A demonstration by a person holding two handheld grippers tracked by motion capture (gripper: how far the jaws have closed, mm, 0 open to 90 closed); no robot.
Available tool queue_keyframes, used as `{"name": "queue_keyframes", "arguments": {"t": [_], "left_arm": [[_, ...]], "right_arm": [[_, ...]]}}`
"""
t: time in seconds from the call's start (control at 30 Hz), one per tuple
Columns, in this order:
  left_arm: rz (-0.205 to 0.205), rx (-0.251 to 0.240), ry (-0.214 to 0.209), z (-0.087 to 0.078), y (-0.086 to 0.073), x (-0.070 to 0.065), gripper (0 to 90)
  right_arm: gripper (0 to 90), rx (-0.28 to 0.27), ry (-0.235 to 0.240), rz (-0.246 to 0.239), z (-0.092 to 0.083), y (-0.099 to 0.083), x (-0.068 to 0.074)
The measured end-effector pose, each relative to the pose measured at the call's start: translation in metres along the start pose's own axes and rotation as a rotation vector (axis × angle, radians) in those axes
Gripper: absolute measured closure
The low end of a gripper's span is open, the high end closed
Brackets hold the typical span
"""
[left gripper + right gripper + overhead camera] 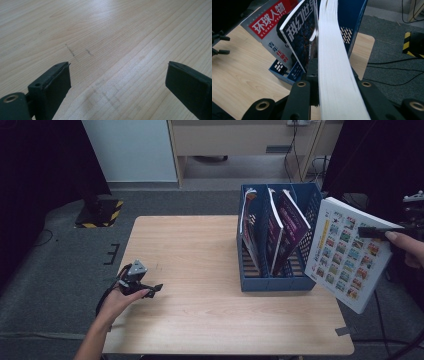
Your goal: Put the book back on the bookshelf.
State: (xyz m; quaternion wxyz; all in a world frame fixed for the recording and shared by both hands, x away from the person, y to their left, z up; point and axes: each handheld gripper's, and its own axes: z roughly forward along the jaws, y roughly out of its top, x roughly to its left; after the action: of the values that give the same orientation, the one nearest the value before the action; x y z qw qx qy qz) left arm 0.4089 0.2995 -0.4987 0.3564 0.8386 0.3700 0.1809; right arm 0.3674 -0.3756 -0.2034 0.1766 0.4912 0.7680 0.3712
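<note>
At the frame's right edge the right gripper point(372, 232) is clamped on a thick white picture-covered book point(347, 254), hanging tilted just right of the blue slotted plastic file rack point(262, 284)

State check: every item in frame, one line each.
white book: held in the air right of the rack, tilted, closed.
right gripper: shut on the white book's edge.
left gripper: open, nothing between the jaws, low over the table.
blue file rack: upright on the table, magazines leaning inside.
</note>
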Motion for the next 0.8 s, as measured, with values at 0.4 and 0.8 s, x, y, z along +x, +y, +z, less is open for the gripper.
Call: {"name": "queue_keyframes", "arguments": {"t": [0.4, 0.8], "left_arm": [[0.003, -0.005, 0.003, -0.002, 0.001, 0.001, 5.8], [0.003, -0.003, 0.002, -0.001, 0.001, 0.001, 5.8]], "right_arm": [[74.1, 0.000, -0.021, 0.022, 0.006, 0.013, -0.006], [74.1, 0.010, -0.056, 0.041, 0.017, 0.029, -0.011]]}}
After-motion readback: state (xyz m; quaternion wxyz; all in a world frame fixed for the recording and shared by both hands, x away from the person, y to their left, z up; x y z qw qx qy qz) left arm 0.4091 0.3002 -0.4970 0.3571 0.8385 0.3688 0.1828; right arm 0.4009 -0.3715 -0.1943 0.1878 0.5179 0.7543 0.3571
